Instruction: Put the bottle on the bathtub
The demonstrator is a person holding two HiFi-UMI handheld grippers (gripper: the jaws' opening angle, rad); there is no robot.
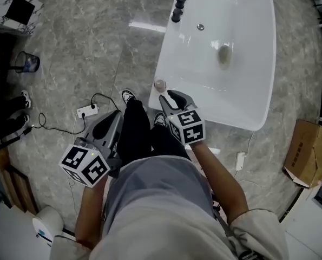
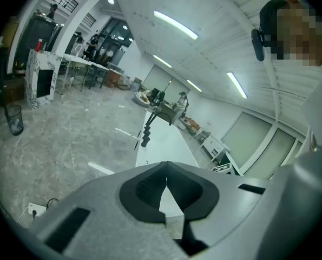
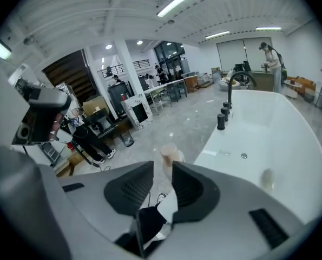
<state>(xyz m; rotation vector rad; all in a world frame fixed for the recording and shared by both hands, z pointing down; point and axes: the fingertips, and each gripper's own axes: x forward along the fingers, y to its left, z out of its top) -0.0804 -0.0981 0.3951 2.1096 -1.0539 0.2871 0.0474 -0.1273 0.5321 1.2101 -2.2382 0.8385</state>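
Bottle stands upright at the near-left corner of the tub, at the rim's edge, just ahead of the right claw. The right gripper view shows it through the gap, beyond the tips, with its base hidden.

Right claw: jaws narrowly apart, pads on nothing. Left claw: tips together, holding nothing, well left of the tub.

The rim curves away on both sides of the corner. Taps line the far left rim. A power strip lies on the floor to the left; a box sits to the right.
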